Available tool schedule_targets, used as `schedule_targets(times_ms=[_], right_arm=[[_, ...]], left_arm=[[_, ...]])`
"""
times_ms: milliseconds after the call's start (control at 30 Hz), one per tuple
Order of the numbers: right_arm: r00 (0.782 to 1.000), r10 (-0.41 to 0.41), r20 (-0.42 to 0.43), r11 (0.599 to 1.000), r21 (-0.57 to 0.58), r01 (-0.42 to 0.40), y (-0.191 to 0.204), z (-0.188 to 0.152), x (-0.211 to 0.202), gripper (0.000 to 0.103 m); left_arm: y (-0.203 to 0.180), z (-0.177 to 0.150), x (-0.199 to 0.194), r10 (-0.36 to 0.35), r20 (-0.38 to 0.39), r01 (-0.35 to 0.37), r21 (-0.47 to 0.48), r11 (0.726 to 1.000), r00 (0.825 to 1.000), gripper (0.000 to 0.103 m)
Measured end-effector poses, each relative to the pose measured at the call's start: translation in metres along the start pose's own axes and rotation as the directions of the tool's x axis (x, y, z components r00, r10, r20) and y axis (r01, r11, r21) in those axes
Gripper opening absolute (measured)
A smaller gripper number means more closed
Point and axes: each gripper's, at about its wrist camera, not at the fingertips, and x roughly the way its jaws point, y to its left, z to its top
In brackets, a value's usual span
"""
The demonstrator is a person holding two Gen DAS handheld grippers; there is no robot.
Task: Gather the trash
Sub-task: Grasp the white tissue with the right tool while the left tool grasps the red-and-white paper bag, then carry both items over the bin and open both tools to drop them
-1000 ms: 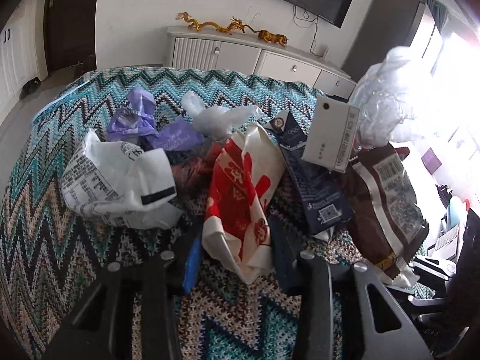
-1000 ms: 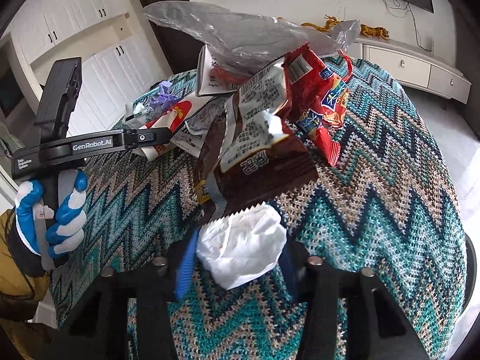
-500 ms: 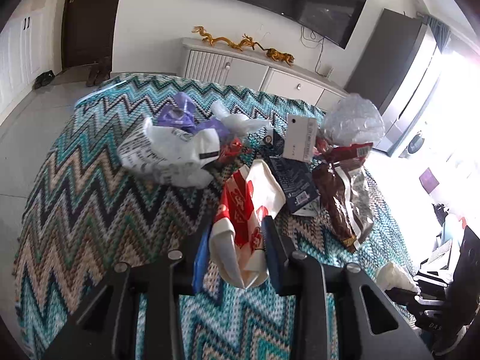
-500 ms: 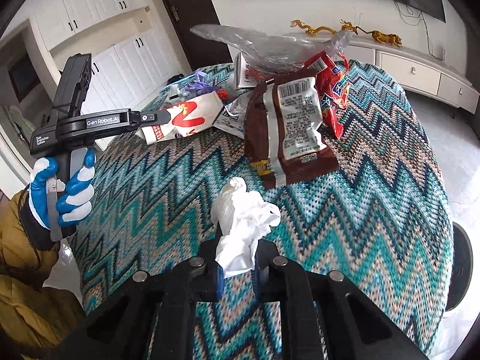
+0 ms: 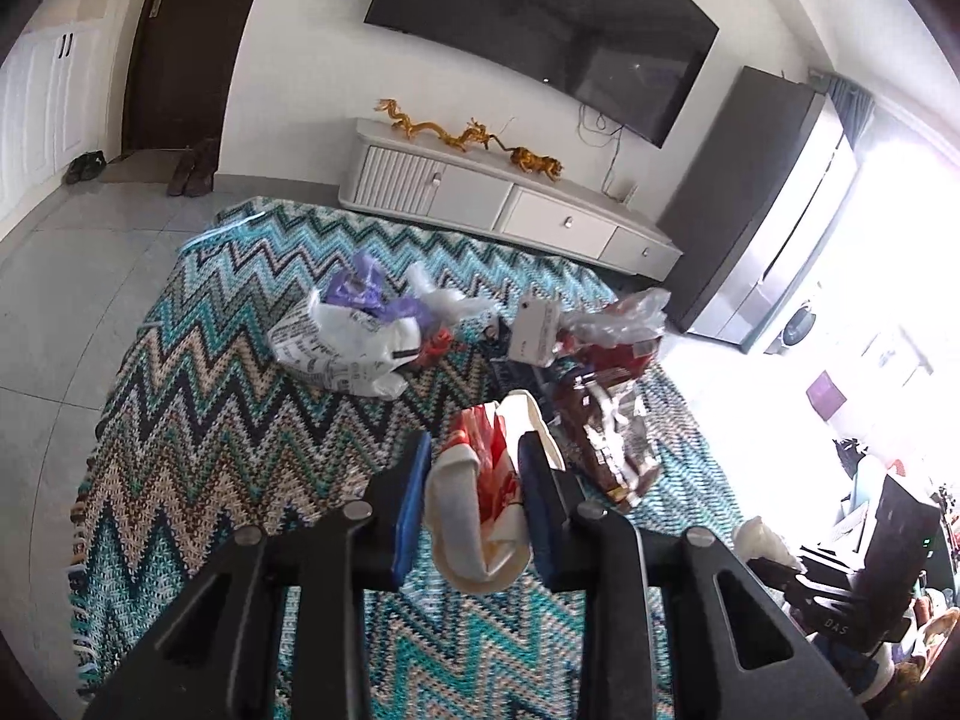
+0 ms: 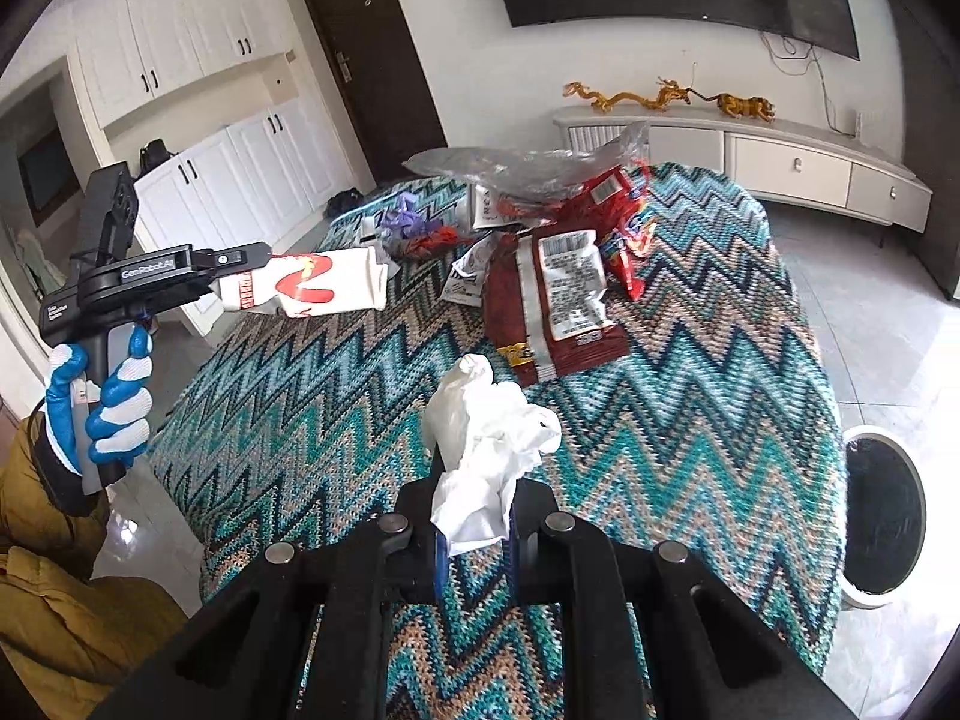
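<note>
A red-and-white paper bag point(image 5: 480, 480) hangs between the pads of my left gripper point(image 5: 474, 450), clear of the zigzag tablecloth point(image 5: 240, 450). Its jaws are closing on the bag. In the right wrist view the same bag point(image 6: 312, 285) sticks out level from the left gripper point(image 6: 252, 258), held by a blue-and-white gloved hand point(image 6: 102, 396) off the table's left side. My right gripper point(image 6: 477, 480) is shut on a crumpled white tissue point(image 6: 486, 438), lifted above the cloth. The tissue point(image 5: 762, 540) also shows at the right of the left wrist view.
More trash lies on the far part of the table: a brown snack bag point(image 6: 552, 300), a red snack bag point(image 6: 624, 222), a clear plastic bag point(image 6: 510, 165), a white printed bag point(image 5: 342, 342), a purple wrapper point(image 5: 366, 294). A white-rimmed round bin point(image 6: 882, 510) stands by the table's right edge.
Both grippers have pulled back and risen from the trash pile. The left one closed on the red-and-white bag and lifted it. The right one closed on the white tissue and lifted it.
</note>
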Motion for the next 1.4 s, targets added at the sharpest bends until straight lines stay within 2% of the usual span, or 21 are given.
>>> schedule_targets(times_ms=[133, 233, 367, 533, 667, 833, 1033, 1167, 1200, 1267, 1300, 1333, 1400], right_arm=[[0.999, -0.033, 0.041, 0.998, 0.045, 0.031, -0.019, -0.001, -0.019, 0.013], [0.993, -0.090, 0.071, 0.991, 0.101, 0.083, -0.048, -0.003, -0.037, 0.013], [0.976, -0.196, 0.090, 0.964, 0.201, 0.175, -0.102, -0.011, -0.065, 0.013], [0.945, -0.322, 0.064, 0.905, 0.313, 0.287, -0.177, -0.024, -0.088, 0.013], [0.928, -0.374, 0.010, 0.853, 0.396, 0.339, -0.240, -0.037, -0.087, 0.013], [0.911, -0.406, -0.076, 0.795, 0.462, 0.393, -0.311, -0.055, -0.072, 0.013], [0.900, -0.409, -0.150, 0.749, 0.509, 0.425, -0.369, -0.068, -0.049, 0.014], [0.895, -0.406, -0.186, 0.733, 0.519, 0.440, -0.392, -0.072, -0.032, 0.017], [0.893, -0.406, -0.194, 0.728, 0.523, 0.445, -0.397, -0.073, -0.029, 0.022], [0.886, -0.412, -0.210, 0.714, 0.530, 0.458, -0.404, -0.076, -0.024, 0.039], [0.882, -0.418, -0.216, 0.709, 0.529, 0.466, -0.405, -0.078, -0.023, 0.053], [0.877, -0.426, -0.221, 0.704, 0.528, 0.475, -0.406, -0.079, -0.023, 0.062], [0.874, -0.433, -0.222, 0.697, 0.532, 0.481, -0.406, -0.081, -0.025, 0.063]], left_arm=[[-0.030, 0.015, 0.003, -0.057, -0.009, 0.057, 0.035, 0.998, 0.998, 0.028], [-0.061, 0.027, 0.016, -0.115, -0.032, 0.117, 0.072, 0.991, 0.993, 0.028], [-0.124, 0.042, 0.054, -0.209, -0.099, 0.221, 0.130, 0.967, 0.973, 0.028], [-0.209, 0.044, 0.118, -0.265, -0.205, 0.307, 0.208, 0.929, 0.942, 0.028], [-0.282, 0.033, 0.189, -0.251, -0.302, 0.334, 0.263, 0.905, 0.920, 0.028], [-0.352, 0.009, 0.281, -0.184, -0.413, 0.331, 0.318, 0.889, 0.892, 0.028], [-0.403, -0.019, 0.355, -0.139, -0.469, 0.324, 0.341, 0.882, 0.872, 0.032], [-0.422, -0.030, 0.382, -0.146, -0.483, 0.334, 0.331, 0.882, 0.863, 0.038], [-0.425, -0.033, 0.385, -0.149, -0.490, 0.343, 0.334, 0.878, 0.859, 0.038], [-0.428, -0.038, 0.392, -0.141, -0.498, 0.344, 0.341, 0.875, 0.855, 0.043], [-0.427, -0.039, 0.393, -0.144, -0.501, 0.345, 0.335, 0.877, 0.854, 0.049], [-0.425, -0.038, 0.394, -0.151, -0.502, 0.349, 0.327, 0.878, 0.851, 0.051], [-0.422, -0.037, 0.389, -0.158, -0.506, 0.356, 0.323, 0.877, 0.848, 0.051]])
